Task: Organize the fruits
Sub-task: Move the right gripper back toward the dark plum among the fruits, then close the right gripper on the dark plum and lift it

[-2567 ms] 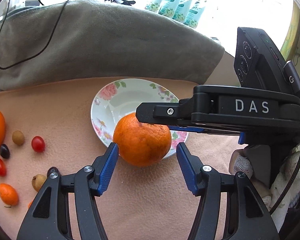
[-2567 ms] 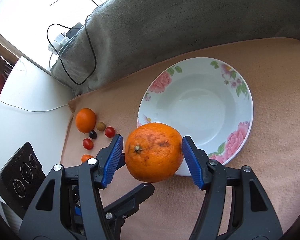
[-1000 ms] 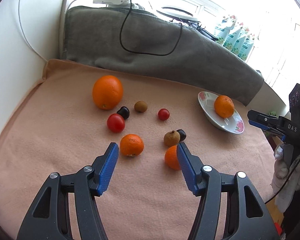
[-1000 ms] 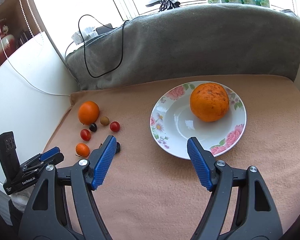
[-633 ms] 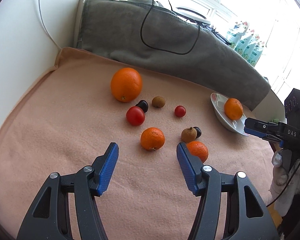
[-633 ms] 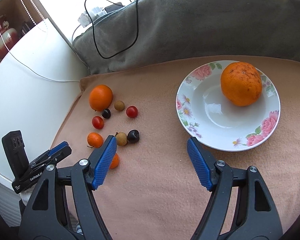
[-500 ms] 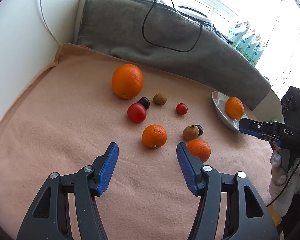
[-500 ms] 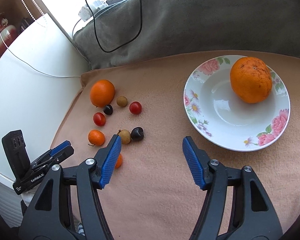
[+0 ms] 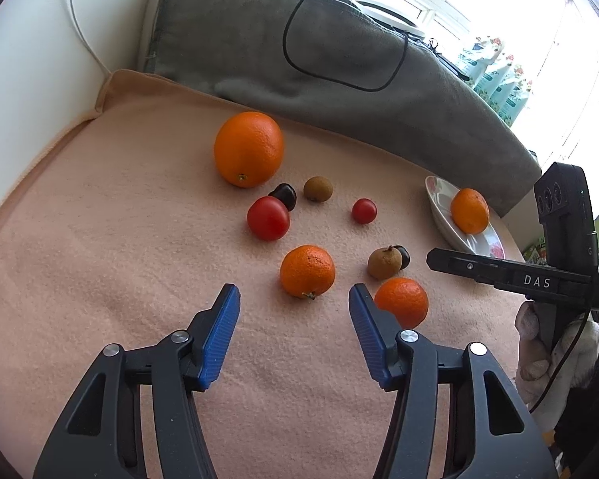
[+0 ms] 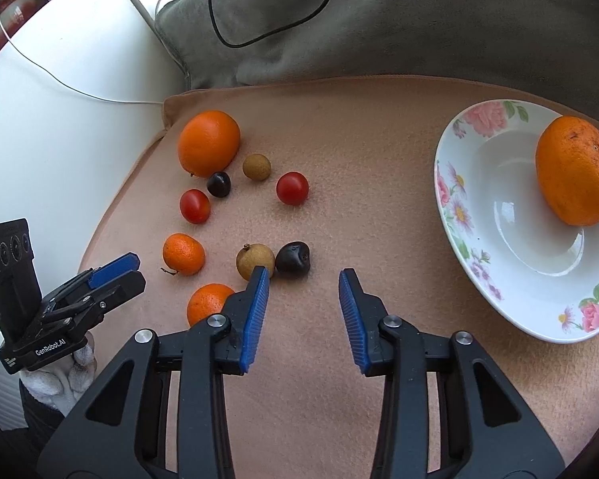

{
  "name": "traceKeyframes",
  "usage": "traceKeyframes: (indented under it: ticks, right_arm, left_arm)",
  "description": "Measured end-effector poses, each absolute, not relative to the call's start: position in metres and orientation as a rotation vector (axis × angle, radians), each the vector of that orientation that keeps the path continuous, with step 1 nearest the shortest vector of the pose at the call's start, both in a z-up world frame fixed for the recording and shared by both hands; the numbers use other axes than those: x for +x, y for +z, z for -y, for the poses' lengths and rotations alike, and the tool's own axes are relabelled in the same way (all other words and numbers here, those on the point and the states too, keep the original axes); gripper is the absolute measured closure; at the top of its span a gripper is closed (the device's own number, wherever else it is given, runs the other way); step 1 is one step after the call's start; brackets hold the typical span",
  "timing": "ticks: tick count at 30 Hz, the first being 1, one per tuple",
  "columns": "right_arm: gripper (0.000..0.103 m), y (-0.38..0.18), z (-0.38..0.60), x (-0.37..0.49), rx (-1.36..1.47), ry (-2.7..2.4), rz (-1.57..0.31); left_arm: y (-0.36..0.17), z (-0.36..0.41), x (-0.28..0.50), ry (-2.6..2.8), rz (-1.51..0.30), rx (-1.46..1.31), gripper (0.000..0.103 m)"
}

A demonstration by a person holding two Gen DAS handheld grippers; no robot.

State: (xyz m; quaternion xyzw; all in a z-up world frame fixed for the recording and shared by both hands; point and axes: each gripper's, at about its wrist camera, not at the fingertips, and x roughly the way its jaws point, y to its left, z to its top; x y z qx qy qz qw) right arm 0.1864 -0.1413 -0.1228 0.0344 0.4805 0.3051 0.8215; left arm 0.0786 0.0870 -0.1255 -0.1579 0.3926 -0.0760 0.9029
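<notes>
Both grippers empty — left gripper [image 9: 293, 299] has been narrowing above a mandarin [image 9: 307, 270]; right gripper [image 10: 302, 279] has been closing near a dark fruit [image 10: 292, 257]. 1 orange [image 10: 575, 170] sits on the plate [image 10: 463, 215].

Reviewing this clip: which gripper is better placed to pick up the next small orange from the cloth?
Left. The left gripper is open, its jaws just narrowing, with a small orange lined up just ahead. The right gripper, jaws closing on nothing, faces the dark fruit.
</notes>
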Motion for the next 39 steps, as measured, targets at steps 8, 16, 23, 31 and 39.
traceKeyframes:
  ticks: [8, 16, 23, 31, 39]
  right_arm:
    - [0.069, -0.117, 0.117, 0.191, 0.040, 0.710, -1.021]
    - [0.069, -0.126, 0.115, 0.204, 0.069, 0.683, -1.060]
    - [0.069, -0.134, 0.130, 0.210, 0.140, 0.670, -1.084]
    - [0.069, -0.137, 0.127, 0.204, 0.036, 0.672, -1.075]
    - [0.069, -0.142, 0.117, 0.206, -0.018, 0.675, -1.059]
  left_arm:
    - [-0.127, -0.083, 0.086, -0.163, -0.819, -0.305, 0.052]
    - [-0.129, -0.082, 0.091, -0.181, -0.828, -0.315, 0.053]
    - [-0.130, -0.078, 0.094, -0.192, -0.831, -0.313, 0.055]
    - [-0.133, -0.076, 0.098, -0.196, -0.843, -0.311, 0.055]
    - [-0.138, -0.071, 0.106, -0.196, -0.862, -0.294, 0.056]
